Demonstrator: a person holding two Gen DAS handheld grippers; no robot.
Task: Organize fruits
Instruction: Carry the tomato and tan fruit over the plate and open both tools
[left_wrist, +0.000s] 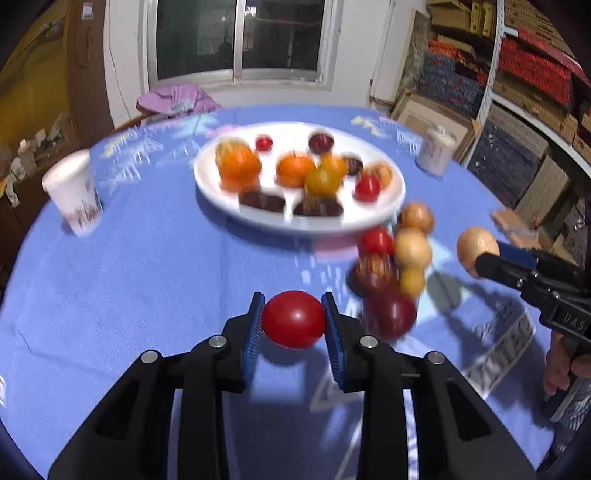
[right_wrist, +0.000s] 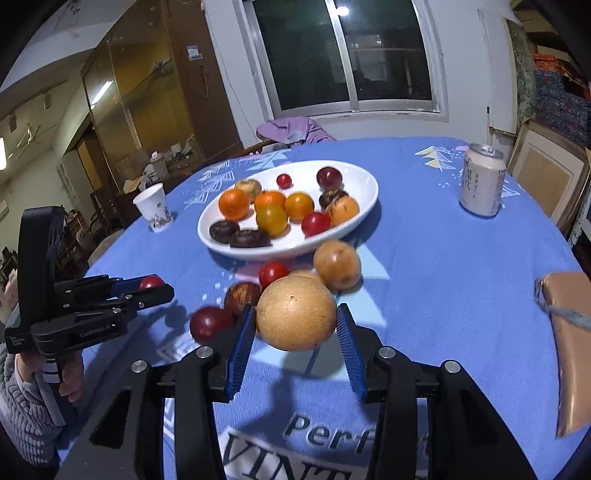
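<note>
A smooth, glossy red tomato (left_wrist: 294, 319) is pinched between the blue ribbed pads of the left gripper (left_wrist: 293, 317); it is slightly oval, its long axis lying across the jaws from pad to pad, and it is held clear of the blue tablecloth (left_wrist: 147, 280), over its own shadow; which way its stem end points cannot be told. A round tan fruit (right_wrist: 296, 314) with a matt, finely speckled skin is clamped in the right gripper (right_wrist: 295, 325), whose pads press on its two sides; a small dark dimple is seen on the upper face, turned toward the camera; the fruit is almost a sphere, so no long axis can be made out. A loose cluster of fruit (right_wrist: 273, 273) is left on the cloth just in front of the white oval plate (right_wrist: 364, 184): tan, red and dark-purple pieces, touching or nearly so. On the glazed plate are set oranges (right_wrist: 233, 203), small red tomatoes and dark wrinkled pieces. A paper cup (right_wrist: 153, 208) stands upright to the left of the plate; a drink can (right_wrist: 482, 181) stands upright to the right, well apart from it.
</note>
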